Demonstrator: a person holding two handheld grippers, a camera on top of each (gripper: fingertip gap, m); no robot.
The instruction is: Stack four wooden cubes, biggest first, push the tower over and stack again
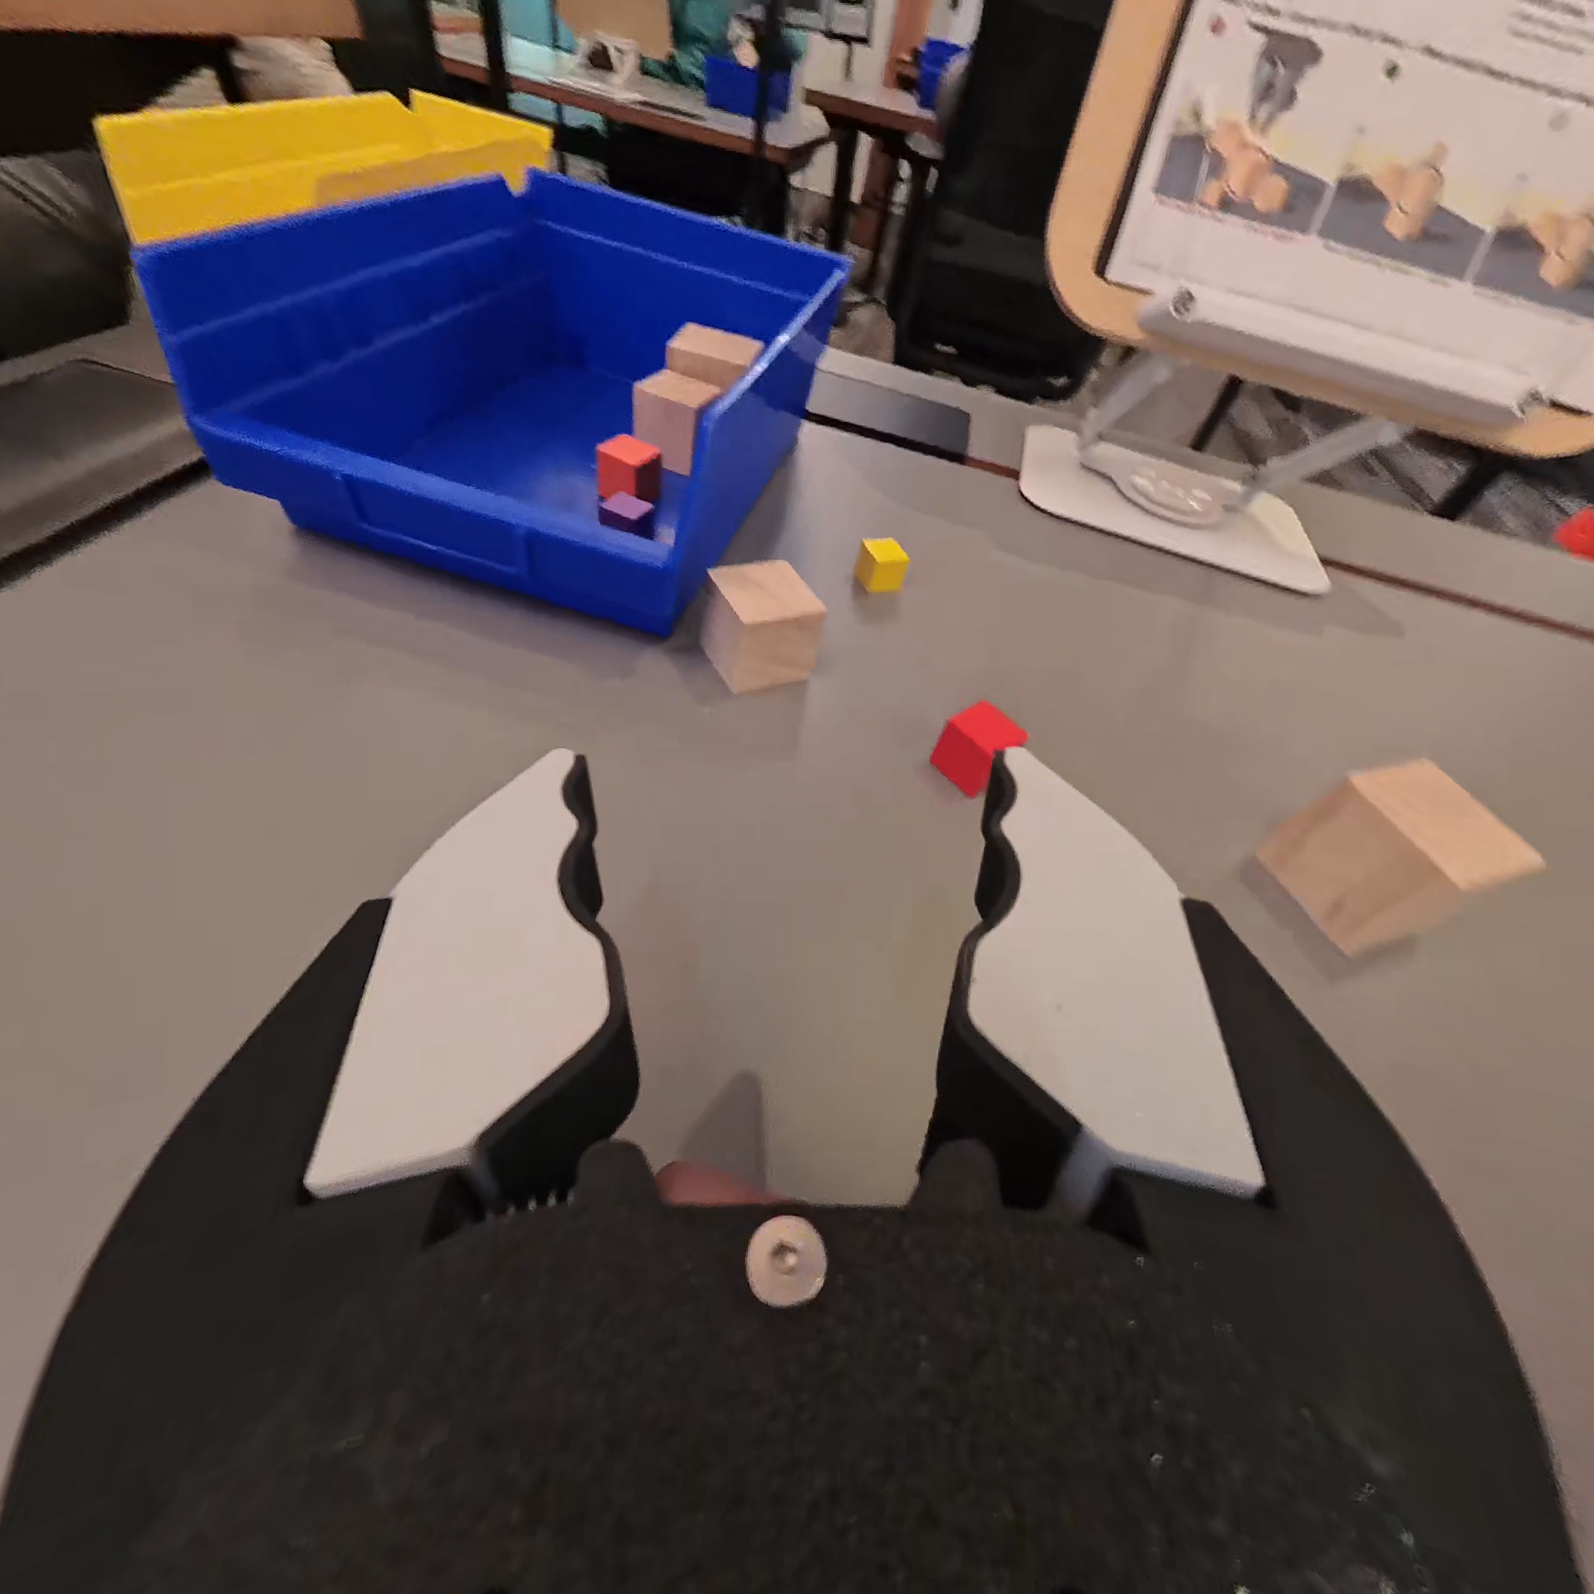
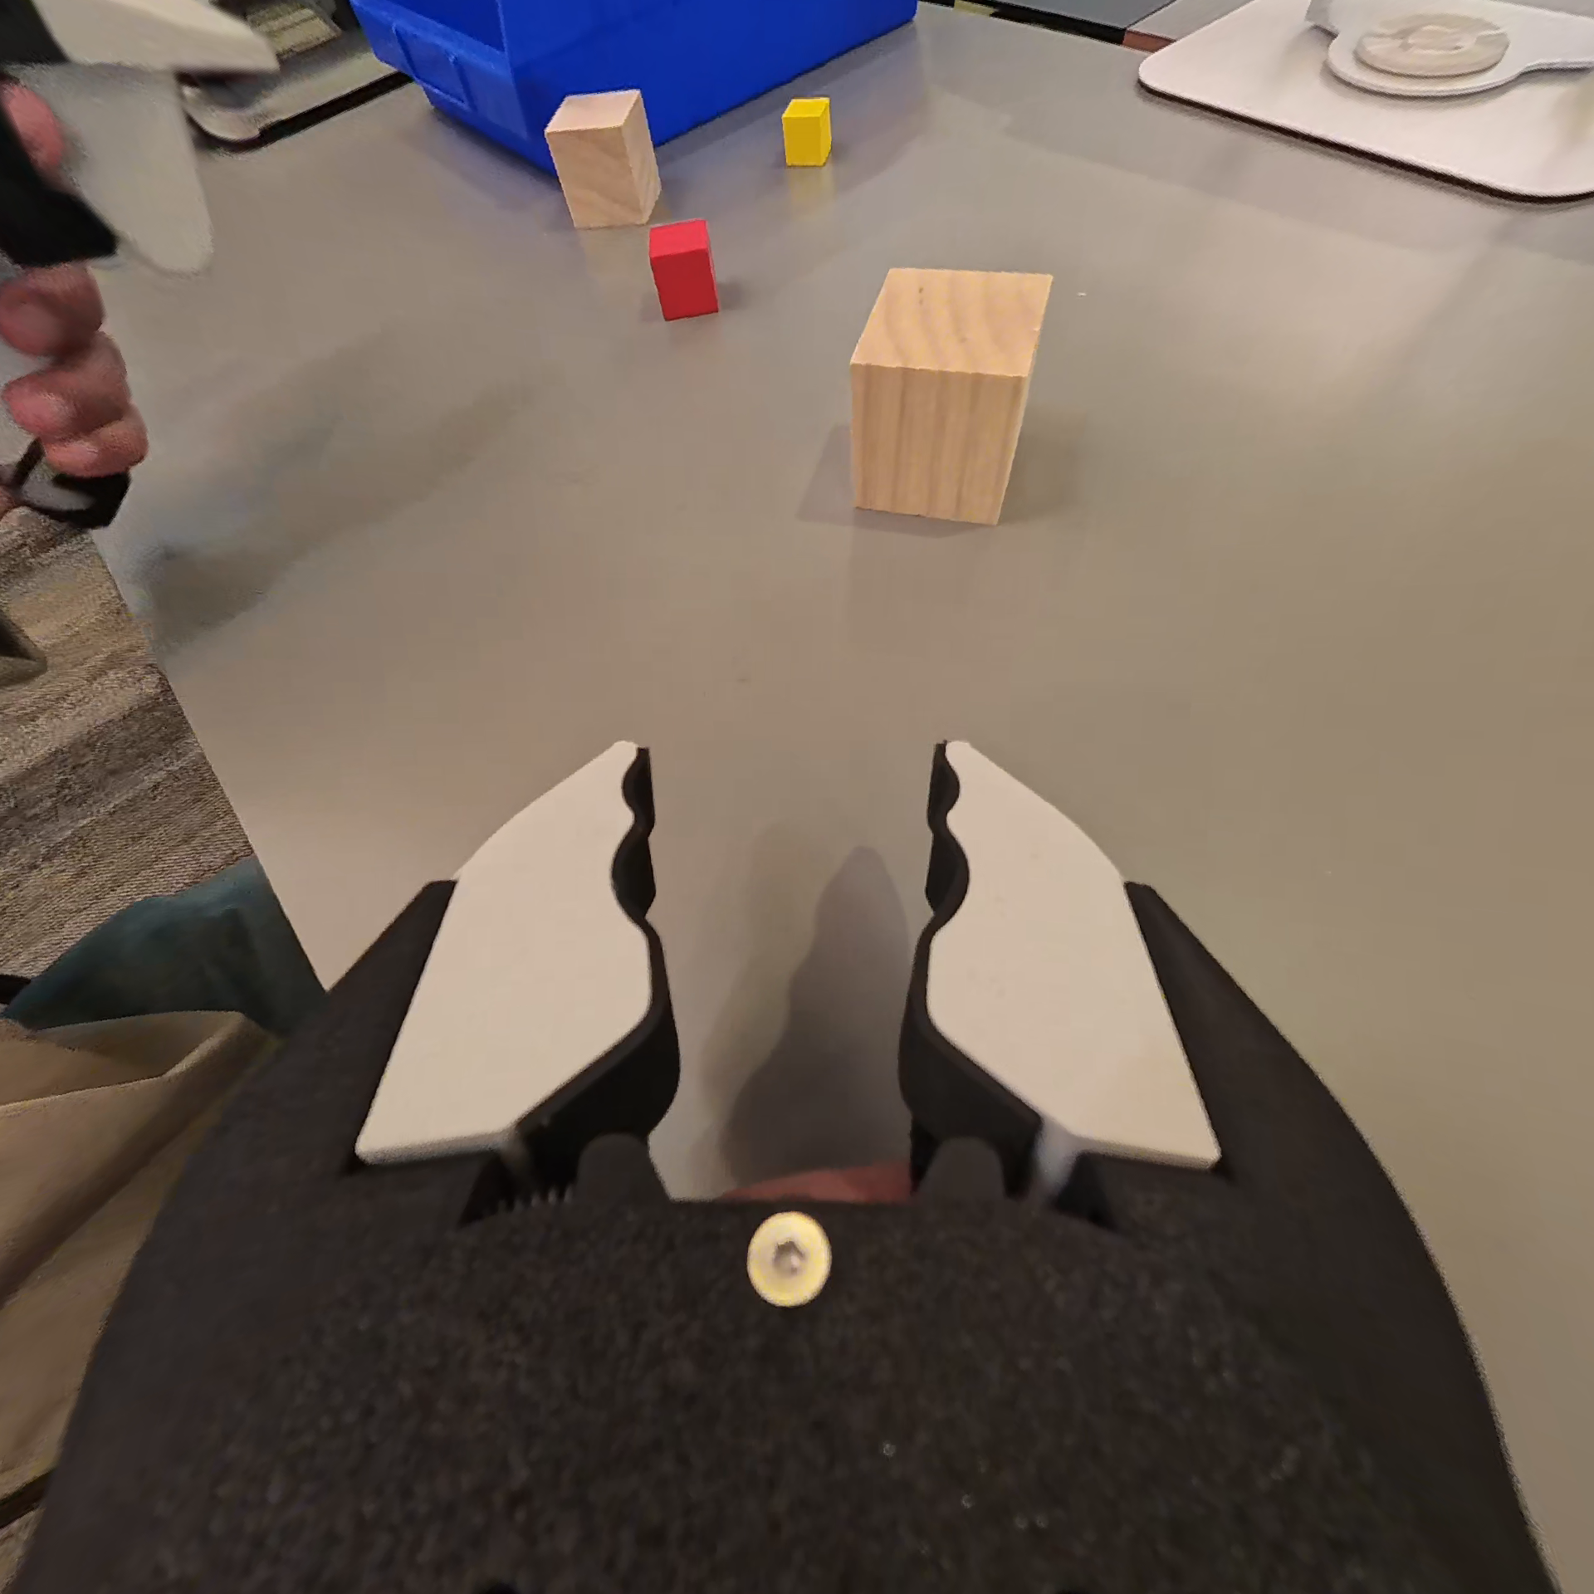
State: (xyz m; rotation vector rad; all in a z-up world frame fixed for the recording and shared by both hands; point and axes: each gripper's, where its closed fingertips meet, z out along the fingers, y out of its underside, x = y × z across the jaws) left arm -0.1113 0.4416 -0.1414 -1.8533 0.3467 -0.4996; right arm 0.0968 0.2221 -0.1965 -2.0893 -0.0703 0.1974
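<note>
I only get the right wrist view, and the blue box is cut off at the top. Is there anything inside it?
Observer: Yes. The left wrist view looks into the blue bin. Two plain wooden cubes, a small red cube and a purple cube sit along its right wall.
Operator: Is anything behind that bin?
Observer: A yellow bin stands right behind it.
Operator: The other gripper is a blur at my edge. Is it holding something?
Observer: No. The left gripper is open and empty, and the loose red cube lies on the table by its right fingertip.
</note>
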